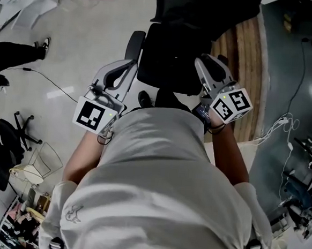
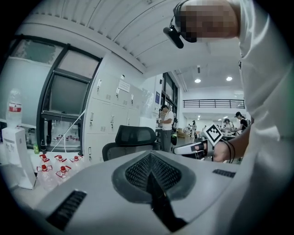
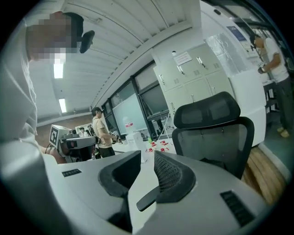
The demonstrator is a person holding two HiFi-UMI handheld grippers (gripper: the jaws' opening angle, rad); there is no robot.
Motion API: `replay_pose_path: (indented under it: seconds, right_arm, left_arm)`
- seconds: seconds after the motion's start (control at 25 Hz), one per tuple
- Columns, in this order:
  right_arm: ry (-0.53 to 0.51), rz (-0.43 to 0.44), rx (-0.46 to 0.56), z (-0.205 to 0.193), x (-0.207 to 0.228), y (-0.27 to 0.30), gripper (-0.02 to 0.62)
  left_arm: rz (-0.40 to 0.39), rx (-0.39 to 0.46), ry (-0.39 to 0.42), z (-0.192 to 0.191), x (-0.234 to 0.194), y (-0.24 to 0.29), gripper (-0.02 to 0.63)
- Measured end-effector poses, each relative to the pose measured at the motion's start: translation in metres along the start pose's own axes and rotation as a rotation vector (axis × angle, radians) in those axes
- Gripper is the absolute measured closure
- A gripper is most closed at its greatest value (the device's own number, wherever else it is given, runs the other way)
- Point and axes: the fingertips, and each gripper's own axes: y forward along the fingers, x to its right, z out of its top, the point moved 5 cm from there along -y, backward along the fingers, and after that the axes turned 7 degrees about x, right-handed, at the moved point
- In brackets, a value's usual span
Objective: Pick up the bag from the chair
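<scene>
Approach step: the left hand-held gripper, jaws pressed together, and the right hand-held gripper, jaws spread and empty, point at the black office chair. The bag cannot be told apart from the dark seat. Next, I judge, they must close in, find it and take hold.

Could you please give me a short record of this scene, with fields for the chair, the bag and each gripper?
chair: black office chair, straight ahead of the person; both grippers point towards it
bag: cannot be told apart from the dark seat in these views
left gripper: jaws together, nothing between them
right gripper: jaws apart, nothing between them
contact: both grippers are short of the chair
surroundings: red-capped bottles to the left of the chair in the left gripper view
</scene>
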Motion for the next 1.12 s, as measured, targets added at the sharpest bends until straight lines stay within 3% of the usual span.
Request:
replay_pose_path:
  seconds: [0.48, 0.96, 1.12]
  right_arm:
    - [0.196, -0.013, -0.056, -0.029, 0.080, 0.035, 0.466]
    - [0.402, 0.007, -0.064, -0.075, 0.145, 0.053, 0.440]
    - [0.466, 0.004, -0.058, -0.084, 0.156, 0.066, 0.434]
  left_arm:
    - [-0.027, -0.127, -0.035, -0.030, -0.016, 0.081, 0.599]
    - [-0.022, -0.182, -0.078, -0.066, -0.022, 0.138, 0.599]
    - [-0.020, -0.166, -0.108, -0.068, -0.027, 0.145, 0.598]
